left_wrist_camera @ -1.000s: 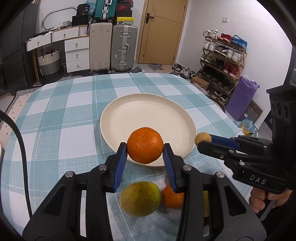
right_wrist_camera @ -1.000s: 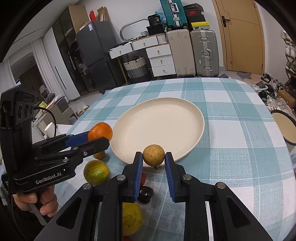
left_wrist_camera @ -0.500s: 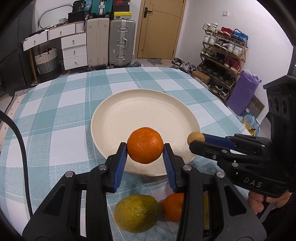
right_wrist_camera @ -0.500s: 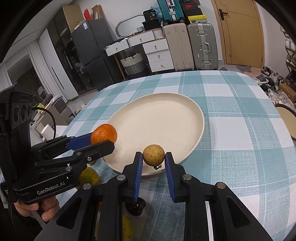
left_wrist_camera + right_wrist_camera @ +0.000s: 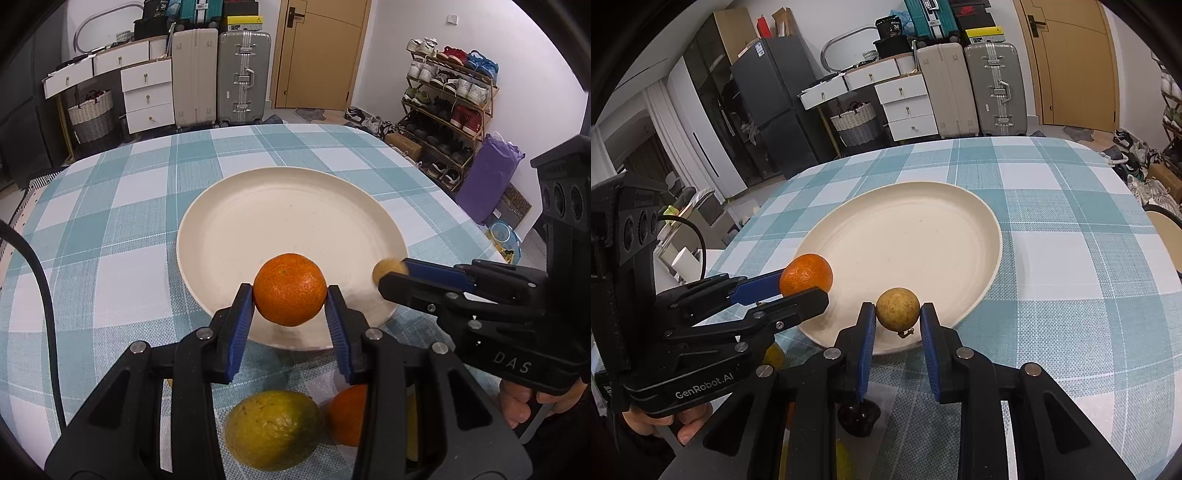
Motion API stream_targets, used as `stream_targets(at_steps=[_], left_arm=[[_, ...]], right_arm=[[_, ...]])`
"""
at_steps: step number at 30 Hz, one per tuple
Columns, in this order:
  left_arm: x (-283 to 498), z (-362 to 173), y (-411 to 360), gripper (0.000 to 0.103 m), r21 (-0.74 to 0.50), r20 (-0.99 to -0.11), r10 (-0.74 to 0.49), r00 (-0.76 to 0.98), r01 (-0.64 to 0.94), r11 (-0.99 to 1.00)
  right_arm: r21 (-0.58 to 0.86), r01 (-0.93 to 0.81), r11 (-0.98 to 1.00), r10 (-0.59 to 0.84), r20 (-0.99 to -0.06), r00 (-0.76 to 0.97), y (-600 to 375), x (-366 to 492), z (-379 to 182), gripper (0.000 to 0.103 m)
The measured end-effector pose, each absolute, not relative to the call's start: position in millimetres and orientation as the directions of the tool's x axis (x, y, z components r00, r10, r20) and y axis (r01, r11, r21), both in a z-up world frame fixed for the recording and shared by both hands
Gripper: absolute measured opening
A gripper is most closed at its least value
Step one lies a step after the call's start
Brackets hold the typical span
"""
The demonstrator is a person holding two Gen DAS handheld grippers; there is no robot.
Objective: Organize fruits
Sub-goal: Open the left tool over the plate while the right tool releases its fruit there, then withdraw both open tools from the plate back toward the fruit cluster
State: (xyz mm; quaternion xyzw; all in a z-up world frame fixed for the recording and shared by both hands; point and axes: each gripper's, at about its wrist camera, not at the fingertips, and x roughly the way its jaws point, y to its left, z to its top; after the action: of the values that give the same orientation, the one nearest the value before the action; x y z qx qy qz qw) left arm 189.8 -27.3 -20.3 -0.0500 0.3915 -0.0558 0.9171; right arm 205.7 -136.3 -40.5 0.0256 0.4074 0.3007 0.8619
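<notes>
table: checked cloth, bare plate
grip: your left gripper clamps orange, right gripper clamps longan
step: carrying to plate
next: lower, then let go

Even, fairly bright indoor light from overhead in both wrist views; no harsh glare. Soft shadow on cream plate under held orange, another beneath near rim on checked tablecloth. Small brown fruit right of plate slightly blurred in left view. Strong fisheye bending; black vignette at corners. Suitcases beyond plate sharp.
</notes>
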Motion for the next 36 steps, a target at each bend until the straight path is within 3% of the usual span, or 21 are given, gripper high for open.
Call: stream_targets(at_steps=[6, 8, 13, 18, 20, 23, 26, 28, 36], left_arm=[[183, -14, -25, 0.037, -0.146, -0.696, -0.148, 0.703, 0.064, 0.987], [180, -11, -24, 0.038, -0.147, -0.695, -0.146, 0.704, 0.060, 0.987], [171, -5, -18, 0.060, -0.148, -0.689, -0.127, 0.714, 0.033, 0.988], [156, 0, -11, 0.082, -0.143, -0.672, -0.104, 0.734, 0.010, 0.990], [150, 2, -6, 0.083, -0.144, -0.667, -0.097, 0.739, 0.001, 0.990], [141, 3, -1, 0.085, -0.144, -0.668, -0.082, 0.740, -0.021, 0.989], [130, 4, 5, 0.092, -0.147, -0.664, -0.065, 0.745, -0.045, 0.988], [122, 5, 9, 0.102, -0.152, -0.655, -0.056, 0.753, -0.059, 0.987], [97, 6, 12, 0.102, -0.125, -0.645, -0.016, 0.764, -0.084, 0.989]], right_arm=[[0.266, -0.496, 0.827, 0.524, -0.683, 0.508, -140, 198, -35, 0.037], [0.260, -0.493, 0.830, 0.520, -0.680, 0.516, -142, 195, -33, 0.045], [0.241, -0.492, 0.837, 0.507, -0.680, 0.529, -148, 186, -28, 0.053], [0.245, -0.478, 0.844, 0.503, -0.673, 0.543, -153, 179, -24, 0.082], [0.248, -0.463, 0.851, 0.497, -0.665, 0.557, -156, 176, -22, 0.094], [0.254, -0.442, 0.860, 0.488, -0.660, 0.571, -160, 172, -21, 0.102], [0.264, -0.432, 0.862, 0.487, -0.664, 0.567, -162, 170, -22, 0.103], [0.263, -0.434, 0.862, 0.487, -0.666, 0.565, -163, 166, -22, 0.103], [0.239, -0.468, 0.851, 0.492, -0.674, 0.551, -159, 153, -25, 0.103]])
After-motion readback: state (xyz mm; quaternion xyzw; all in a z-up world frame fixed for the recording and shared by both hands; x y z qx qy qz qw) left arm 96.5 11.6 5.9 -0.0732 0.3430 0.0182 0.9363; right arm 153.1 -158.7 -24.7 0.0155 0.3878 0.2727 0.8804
